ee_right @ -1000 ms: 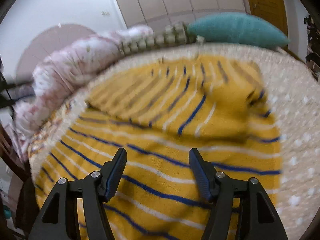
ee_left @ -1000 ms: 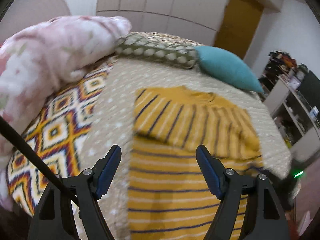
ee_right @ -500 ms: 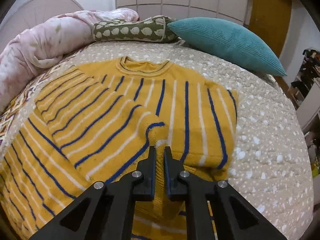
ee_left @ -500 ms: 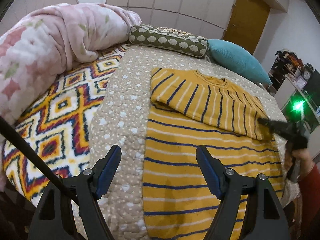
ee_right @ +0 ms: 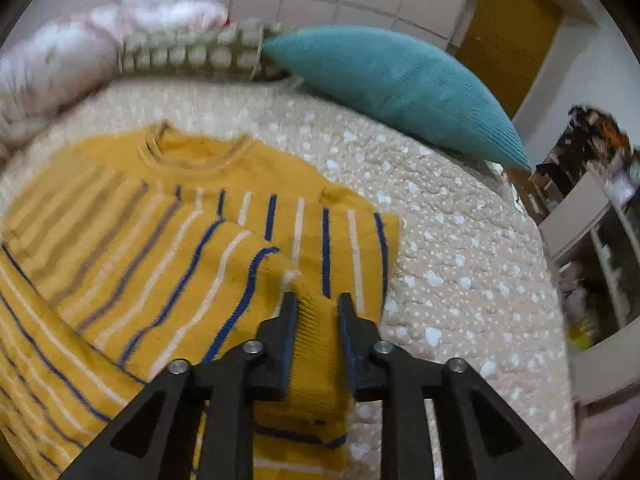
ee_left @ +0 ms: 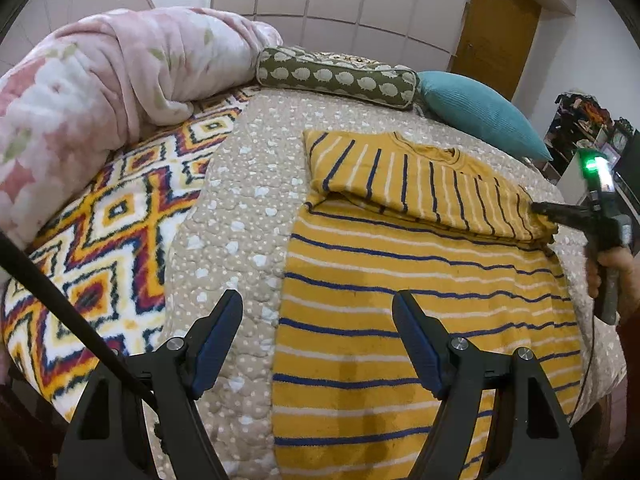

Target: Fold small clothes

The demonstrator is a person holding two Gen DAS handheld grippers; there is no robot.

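One sweater (ee_left: 424,320), mustard yellow w/ thin blue and white stripes, lies flat on the beige dotted bedspread (ee_left: 248,208), neck toward the pillows. Its sleeves are folded across the chest, so stripes there run lengthwise while the body's run crosswise; the round collar shows in the right wrist view. Left gripper (ee_left: 318,334) hovers over the sweater's lower left edge, jaws wide apart, holding nothing; one blue pad sits above bedspread, the other above the knit. Right gripper (ee_right: 318,320) has its jaws pinched onto a sleeve cuff (ee_right: 318,356), ribbed fabric bunched between the pads, near the sweater's right edge. Behind: teal pillow (ee_right: 400,84), patterned bolster (ee_left: 336,76), pink blanket (ee_left: 100,80), and a diamond-pattern rug-like throw (ee_left: 100,240) beside the bedspread.
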